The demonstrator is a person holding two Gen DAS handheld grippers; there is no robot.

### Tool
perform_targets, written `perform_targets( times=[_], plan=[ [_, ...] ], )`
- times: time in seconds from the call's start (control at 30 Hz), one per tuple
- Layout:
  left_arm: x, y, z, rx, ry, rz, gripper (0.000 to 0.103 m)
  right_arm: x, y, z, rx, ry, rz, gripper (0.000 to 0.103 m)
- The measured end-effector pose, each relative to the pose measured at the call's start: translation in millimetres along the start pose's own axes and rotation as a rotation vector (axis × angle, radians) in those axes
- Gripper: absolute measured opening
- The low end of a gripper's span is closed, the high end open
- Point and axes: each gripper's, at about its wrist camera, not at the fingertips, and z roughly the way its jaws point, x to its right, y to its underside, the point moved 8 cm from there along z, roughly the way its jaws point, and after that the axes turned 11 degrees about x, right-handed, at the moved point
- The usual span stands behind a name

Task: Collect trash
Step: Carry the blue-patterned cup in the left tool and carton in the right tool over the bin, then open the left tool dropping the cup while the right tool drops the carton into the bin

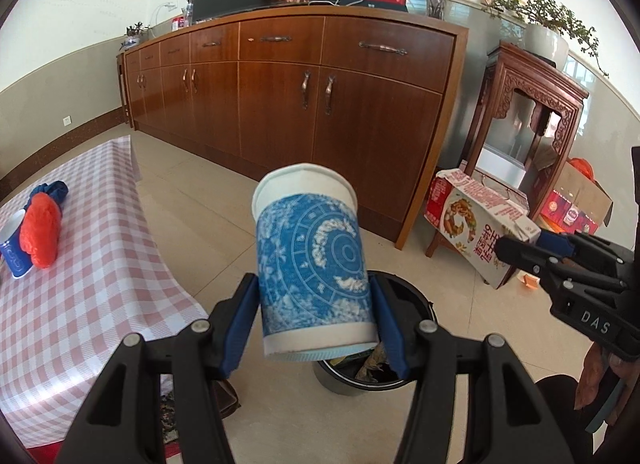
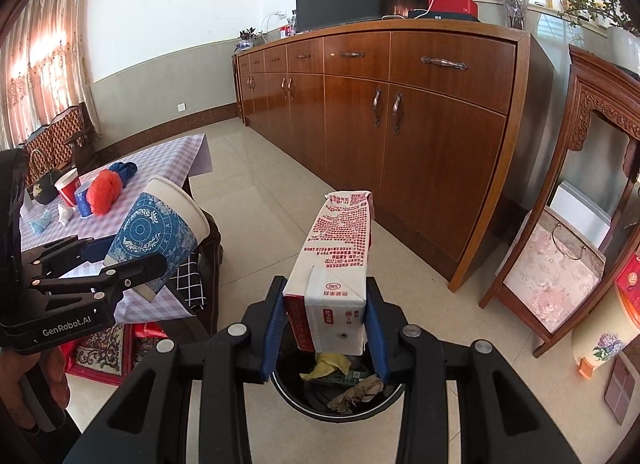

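My left gripper (image 1: pixel 316 316) is shut on a blue-and-white patterned paper cup (image 1: pixel 312 264), whose open mouth points away from me. Below and behind the cup stands a black trash bin (image 1: pixel 416 296) with crumpled waste in it. My right gripper (image 2: pixel 326 320) is shut on a white-and-red milk carton (image 2: pixel 340 260), held above the same trash bin (image 2: pixel 340 392). From the left wrist view the right gripper (image 1: pixel 516 252) shows at the right with the carton (image 1: pixel 480 224). In the right wrist view the left gripper (image 2: pixel 120 260) holds the cup (image 2: pixel 160 228) at the left.
A low table with a pink checked cloth (image 1: pixel 80 264) carries an orange bundle (image 1: pixel 40 228), a blue cloth and small cups. A long wooden sideboard (image 1: pixel 300 104) runs along the wall, a carved wooden stand (image 1: pixel 528 124) and cardboard boxes beside it. Tiled floor lies between.
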Motion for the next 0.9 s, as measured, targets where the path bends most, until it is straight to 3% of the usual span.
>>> perform_targets(
  times=[0.37,0.9],
  plan=[
    [29,32,43,-0.115,0.06,0.013,0.058,32,33,21,-0.064,0.017,0.011,0.039],
    [48,103,117,-0.328,0.093,-0.028,0.058,43,114,112,-0.311,-0.102,-0.099,0.039]
  ],
)
